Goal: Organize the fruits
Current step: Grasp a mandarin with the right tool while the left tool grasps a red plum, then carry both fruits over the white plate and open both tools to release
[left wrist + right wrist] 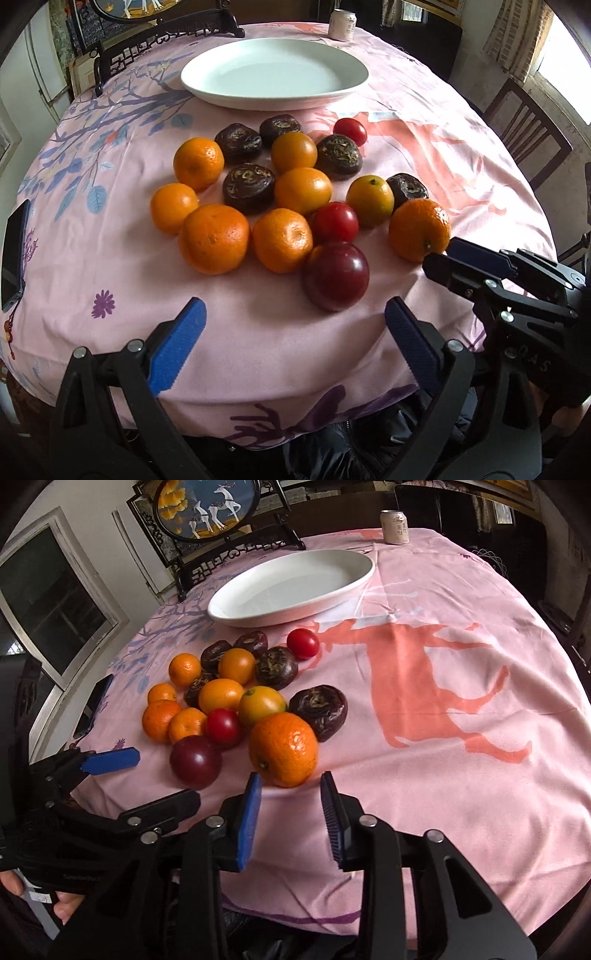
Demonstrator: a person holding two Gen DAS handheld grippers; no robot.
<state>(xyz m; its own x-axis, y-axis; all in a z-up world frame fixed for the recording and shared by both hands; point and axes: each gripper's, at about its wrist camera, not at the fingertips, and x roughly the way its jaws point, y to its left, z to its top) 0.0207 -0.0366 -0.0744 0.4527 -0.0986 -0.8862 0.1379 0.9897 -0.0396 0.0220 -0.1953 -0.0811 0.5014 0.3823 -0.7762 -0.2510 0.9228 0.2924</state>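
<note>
Left wrist view only: wooden chair at right.

Right tool gapes just before the tangerine; white dish behind.

left hand-held gripper wide open, right hand-held gripper narrower, empty

Orange tangerines, white plate, pink floral tablecloth
</note>
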